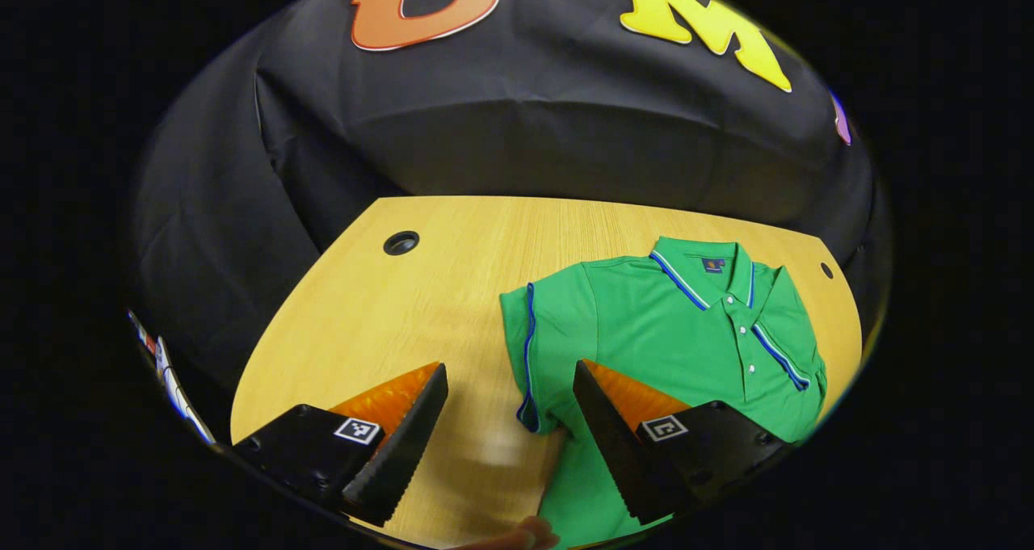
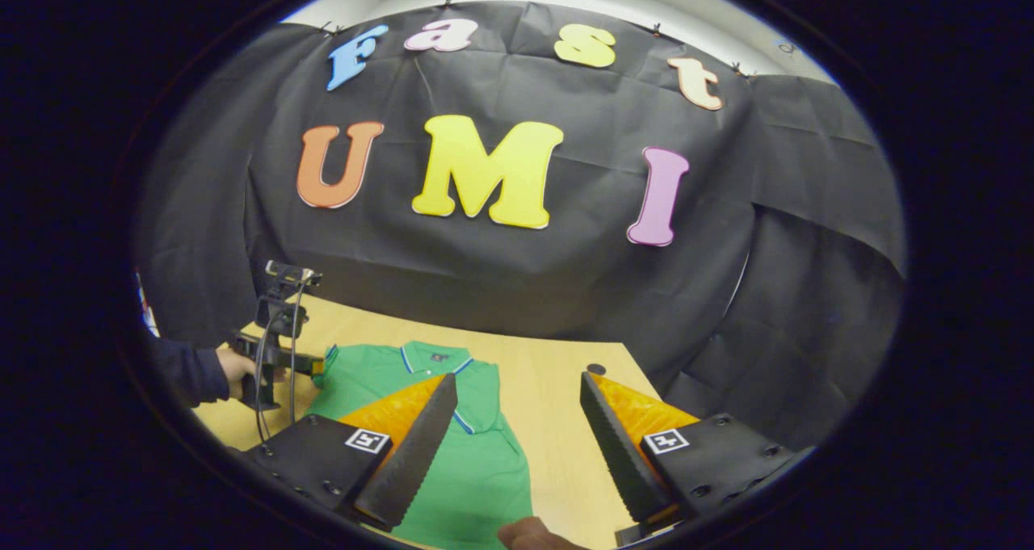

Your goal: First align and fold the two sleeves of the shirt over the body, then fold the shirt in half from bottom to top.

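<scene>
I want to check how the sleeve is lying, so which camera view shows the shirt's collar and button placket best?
The left gripper view: the green shirt is near, with its collar, buttons and blue-trimmed sleeve plain. In the right gripper view the shirt is farther off, its collar small and part of the body behind a finger.

We see even, bright overhead light with soft shadows. Fisheye bending curves the surface (image 1: 388, 308) edges strongly. A blurred pale smear sits near the bottom of the left gripper view.
</scene>
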Motion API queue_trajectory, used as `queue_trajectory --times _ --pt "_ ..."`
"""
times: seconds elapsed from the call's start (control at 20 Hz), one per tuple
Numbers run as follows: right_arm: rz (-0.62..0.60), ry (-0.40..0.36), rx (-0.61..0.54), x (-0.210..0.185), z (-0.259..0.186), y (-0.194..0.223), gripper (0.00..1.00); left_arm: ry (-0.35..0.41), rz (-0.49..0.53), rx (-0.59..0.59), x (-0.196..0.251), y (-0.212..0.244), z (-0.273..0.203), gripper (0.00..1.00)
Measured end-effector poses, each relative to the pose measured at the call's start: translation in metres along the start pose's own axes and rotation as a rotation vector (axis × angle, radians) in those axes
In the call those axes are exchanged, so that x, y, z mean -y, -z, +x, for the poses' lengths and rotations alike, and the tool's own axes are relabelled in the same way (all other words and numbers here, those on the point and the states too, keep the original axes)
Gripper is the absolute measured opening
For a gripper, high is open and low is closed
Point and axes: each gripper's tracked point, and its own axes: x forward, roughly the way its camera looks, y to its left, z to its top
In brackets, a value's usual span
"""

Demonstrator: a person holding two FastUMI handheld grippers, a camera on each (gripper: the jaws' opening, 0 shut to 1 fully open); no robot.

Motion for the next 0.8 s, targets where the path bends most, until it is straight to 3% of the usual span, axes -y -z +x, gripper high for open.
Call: queue_trajectory --times 0.25,0.3,0.45,0.5,0.55,0.6,0.65,0.7,0.75,0.8 --pt "0.019 0.004 -0.092 -0.012 -0.005 0.023 0.98 -0.009 -0.042 -0.067 0.002 -0.004 0.037 0.98" --pt "0.021 -0.003 -0.106 -0.017 -0.004 0.028 0.98 0.001 -0.049 -0.082 0.004 -0.002 0.04 0.91" --pt "0.013 -0.03 -0.147 -0.032 -0.002 0.042 0.98 0.01 -0.046 -0.127 0.009 0.007 0.047 0.84" --pt "0.013 -0.042 -0.155 -0.038 -0.003 0.044 0.98 0.012 -0.048 -0.131 0.01 0.008 0.047 0.76" --pt "0.01 -0.049 -0.155 -0.04 -0.004 0.044 0.98 0.013 -0.046 -0.136 0.011 0.008 0.048 0.78" --pt "0.007 -0.051 -0.151 -0.041 -0.003 0.042 0.98 0.017 -0.047 -0.139 0.012 0.009 0.049 0.62" --pt "0.008 -0.052 -0.148 -0.041 -0.003 0.041 0.98 0.013 -0.048 -0.142 0.011 0.009 0.049 0.58" --pt "0.013 -0.053 -0.146 -0.041 -0.002 0.04 0.99 0.01 -0.048 -0.147 0.011 0.009 0.051 0.45" --pt "0.016 -0.052 -0.149 -0.042 -0.002 0.04 0.98 0.017 -0.049 -0.161 0.012 0.013 0.052 0.48" --pt "0.017 -0.05 -0.151 -0.041 -0.001 0.041 0.99 0.024 -0.05 -0.18 0.013 0.016 0.053 0.39"
